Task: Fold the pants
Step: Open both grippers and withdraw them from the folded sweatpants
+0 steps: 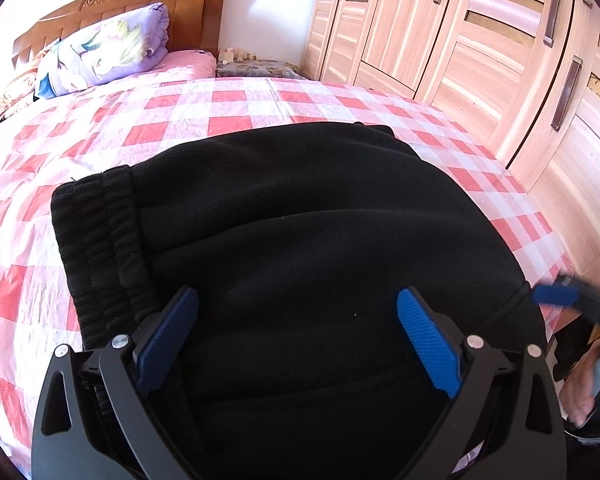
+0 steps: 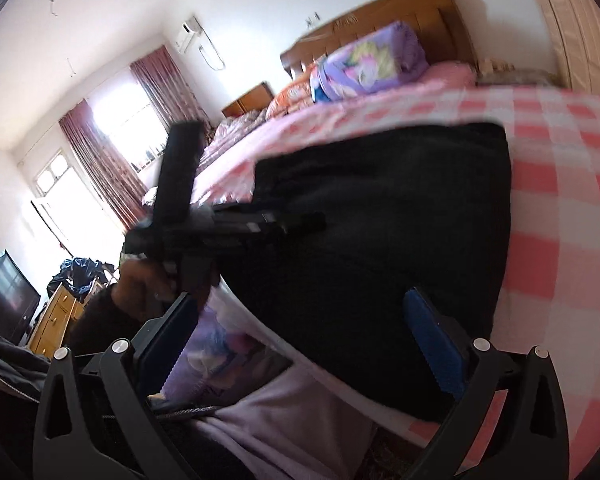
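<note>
Lying folded across the checked bedspread (image 1: 228,120) — black pants (image 1: 300,220), waistband leftward, both tools gaping, empty.

Checked bed (image 1: 228,120), folded black pants (image 1: 300,220), purple quilt (image 1: 112,48)

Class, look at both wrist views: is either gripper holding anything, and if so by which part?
Nothing is held: the left gripper and right gripper are both open above the folded black pants.
</note>
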Demonstrator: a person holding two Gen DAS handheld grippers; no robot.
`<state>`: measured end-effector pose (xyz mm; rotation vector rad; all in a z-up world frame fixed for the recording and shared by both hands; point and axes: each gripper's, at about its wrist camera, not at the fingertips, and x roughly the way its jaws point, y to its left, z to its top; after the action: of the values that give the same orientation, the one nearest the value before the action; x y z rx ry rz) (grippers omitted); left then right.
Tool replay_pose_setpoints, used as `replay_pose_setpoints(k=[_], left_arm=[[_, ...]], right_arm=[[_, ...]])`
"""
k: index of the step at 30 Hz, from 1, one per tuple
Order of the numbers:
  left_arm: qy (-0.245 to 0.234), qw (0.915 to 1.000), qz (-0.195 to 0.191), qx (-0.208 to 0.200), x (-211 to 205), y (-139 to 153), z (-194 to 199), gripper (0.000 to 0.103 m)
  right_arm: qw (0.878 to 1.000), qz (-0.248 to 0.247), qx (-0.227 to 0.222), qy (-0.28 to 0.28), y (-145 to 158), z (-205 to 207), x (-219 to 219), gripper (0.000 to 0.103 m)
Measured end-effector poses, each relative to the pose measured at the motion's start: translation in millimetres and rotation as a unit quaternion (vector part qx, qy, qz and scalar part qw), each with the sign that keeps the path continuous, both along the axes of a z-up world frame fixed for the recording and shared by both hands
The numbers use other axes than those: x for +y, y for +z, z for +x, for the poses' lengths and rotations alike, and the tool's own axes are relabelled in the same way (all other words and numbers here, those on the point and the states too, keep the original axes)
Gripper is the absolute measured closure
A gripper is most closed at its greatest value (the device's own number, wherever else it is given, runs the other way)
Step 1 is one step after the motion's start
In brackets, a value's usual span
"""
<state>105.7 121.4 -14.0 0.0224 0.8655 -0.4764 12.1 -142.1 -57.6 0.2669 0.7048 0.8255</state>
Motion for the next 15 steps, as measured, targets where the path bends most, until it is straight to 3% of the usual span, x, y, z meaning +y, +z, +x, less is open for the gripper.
replay_pose_setpoints(k=[5, 9, 13, 15], left_arm=[[0.0, 1.0, -0.001, -0.001, 1.0, 0.2, 1.0, 0.004], [0.03, 0.999, -0.031, -0.012, 8.0, 12.6, -9.7, 0.003], [0.101, 0.9884, -0.002, -0.114, 22.9, 46.8, -52.0, 0.002], [0.13, 0.976, 0.034, -0.171, 25.9, 64.3, -73.5, 0.002]], right_arm=[[1.0, -0.009, 0.013, -0.016, 15.9, -2.4, 0.6, 0.004], [0.997, -0.007, -0.049, -0.057, 39.4, -26.7, -10.2, 0.004], [0.98, -0.058, -0.137, -0.133, 60.2, -58.2, -11.7, 0.004], [0.968, -0.082, -0.169, -0.164, 62.6, -68.8, -5.1, 0.004]])
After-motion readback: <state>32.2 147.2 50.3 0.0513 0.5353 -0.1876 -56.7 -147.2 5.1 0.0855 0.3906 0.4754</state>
